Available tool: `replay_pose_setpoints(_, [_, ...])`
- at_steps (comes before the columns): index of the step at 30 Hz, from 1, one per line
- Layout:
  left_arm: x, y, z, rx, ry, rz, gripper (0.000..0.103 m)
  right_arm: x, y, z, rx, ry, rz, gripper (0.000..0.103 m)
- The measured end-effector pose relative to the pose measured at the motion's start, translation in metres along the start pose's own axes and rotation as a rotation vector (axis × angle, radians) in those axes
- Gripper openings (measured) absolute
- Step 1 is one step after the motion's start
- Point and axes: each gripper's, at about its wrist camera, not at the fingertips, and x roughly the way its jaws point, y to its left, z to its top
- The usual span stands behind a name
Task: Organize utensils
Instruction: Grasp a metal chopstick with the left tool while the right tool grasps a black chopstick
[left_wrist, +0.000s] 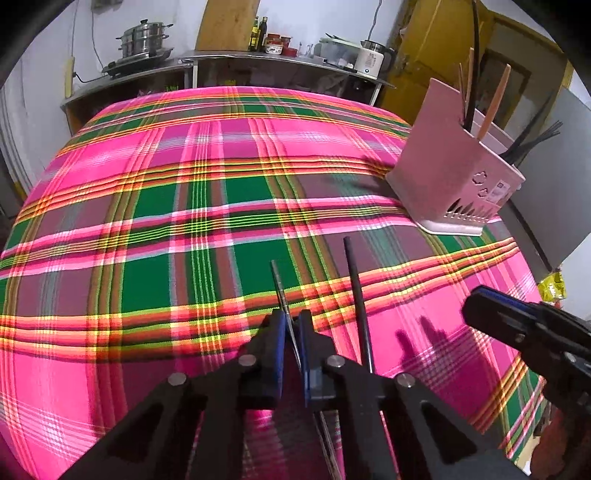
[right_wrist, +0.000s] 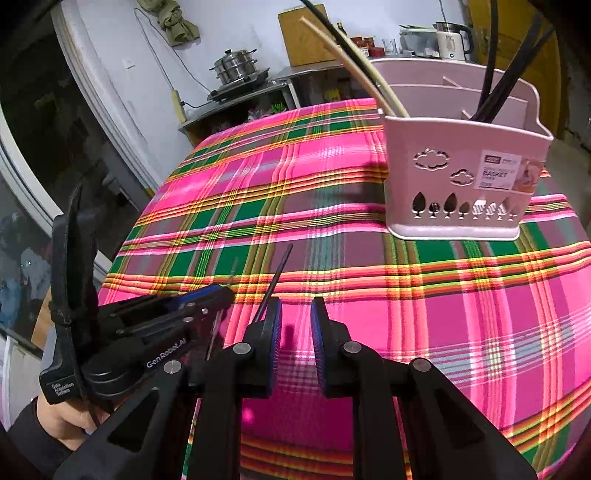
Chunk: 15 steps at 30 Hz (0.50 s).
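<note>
From the left wrist, the left hand-held gripper is closed down on a thin metal chopstick, pinched between the blue pads partway along its shaft. Its tip points forward, toward the far edge of the surface, and its long axis runs nearly straight along the fingers. A black chopstick lies just to the right, roughly parallel and also pointing away; whether it rests on the cloth or is lifted I cannot tell. The pink basket stands near the right edge of the surface, already holding dark and pale sticks upright. The right hand-held gripper shows at the lower right.

From the right wrist, the right hand-held gripper stands narrowly open with only cloth between its pads. The black chopstick slants up past its left finger, outside the gap. The left hand-held gripper sits just to the left. The basket is ahead, toward the far right corner.

Both sticks are probably light, stiff and slick. A thin metal shaft is likely to swivel in the pads, so a hold near the middle, square across the shaft, should steady it.
</note>
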Motion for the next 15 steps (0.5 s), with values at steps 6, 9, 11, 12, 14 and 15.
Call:
replay_pose_setpoints(6, [-0.006,0.019,0.0,-0.036,-0.007,0.033,0.005,0.027,0.007,0.001,0.003,0.058,0.034,0.016])
replay_pose_setpoints(9, [-0.009,0.032,-0.001,-0.058,-0.012,0.053,0.005,0.043,0.013,0.002,0.003,0.092,0.046,0.016])
replay_pose_setpoints(11, [-0.011,0.038,-0.001,-0.072,-0.012,0.061,0.005,0.056,0.017,0.002,0.005,0.12,0.042,0.016])
replay_pose_setpoints(12, [-0.012,0.041,-0.001,-0.075,-0.012,0.062,0.005,0.062,0.018,0.002,0.004,0.133,0.039,0.016])
replay_pose_setpoints(14, [-0.012,0.045,-0.002,-0.079,-0.009,0.059,0.005,0.065,0.023,0.004,-0.009,0.125,0.031,0.016])
replay_pose_setpoints(15, [-0.012,0.045,-0.001,-0.079,-0.007,0.057,0.005,0.067,0.026,0.005,-0.015,0.125,0.024,0.016])
